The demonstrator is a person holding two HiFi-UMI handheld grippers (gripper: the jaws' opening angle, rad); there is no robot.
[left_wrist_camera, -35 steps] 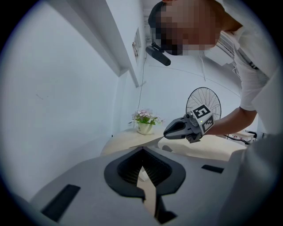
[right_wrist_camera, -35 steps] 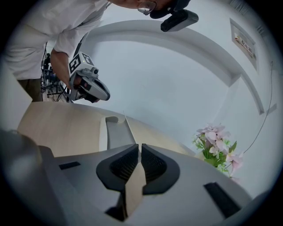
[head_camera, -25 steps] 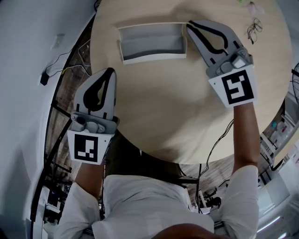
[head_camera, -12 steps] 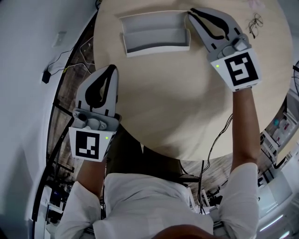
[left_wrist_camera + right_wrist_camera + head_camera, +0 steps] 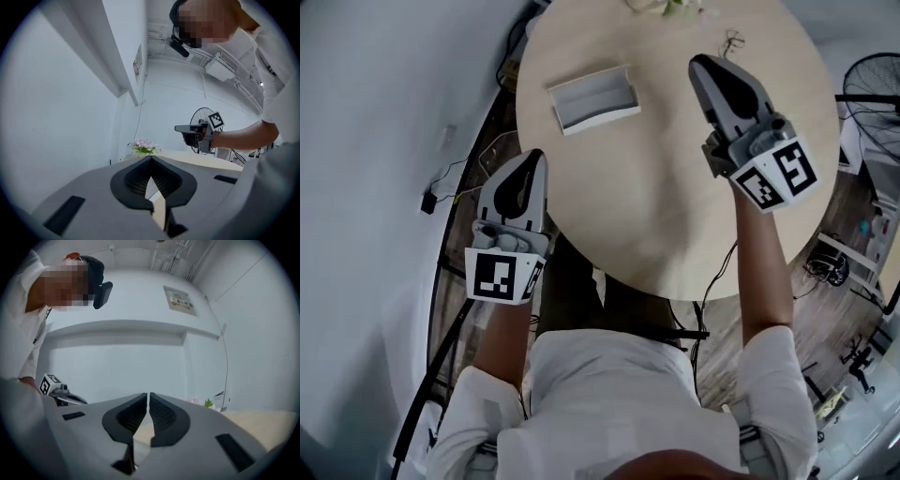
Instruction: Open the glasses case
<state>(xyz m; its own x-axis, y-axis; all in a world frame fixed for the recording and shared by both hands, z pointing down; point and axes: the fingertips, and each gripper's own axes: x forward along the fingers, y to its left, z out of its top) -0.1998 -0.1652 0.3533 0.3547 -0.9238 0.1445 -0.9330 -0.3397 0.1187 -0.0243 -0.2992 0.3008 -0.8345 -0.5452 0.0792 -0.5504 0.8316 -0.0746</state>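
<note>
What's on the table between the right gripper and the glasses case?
Nothing; the head view shows only bare tabletop between the right gripper and the glasses case.

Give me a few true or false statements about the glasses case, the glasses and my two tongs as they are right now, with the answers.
1. The glasses case lies open on the table. True.
2. The right tongs grip the case. False: they are shut on nothing, apart from it.
3. The left tongs are wide open. False: they are shut, holding nothing.
4. The glasses lie on the table beyond the right tongs. True.
</note>
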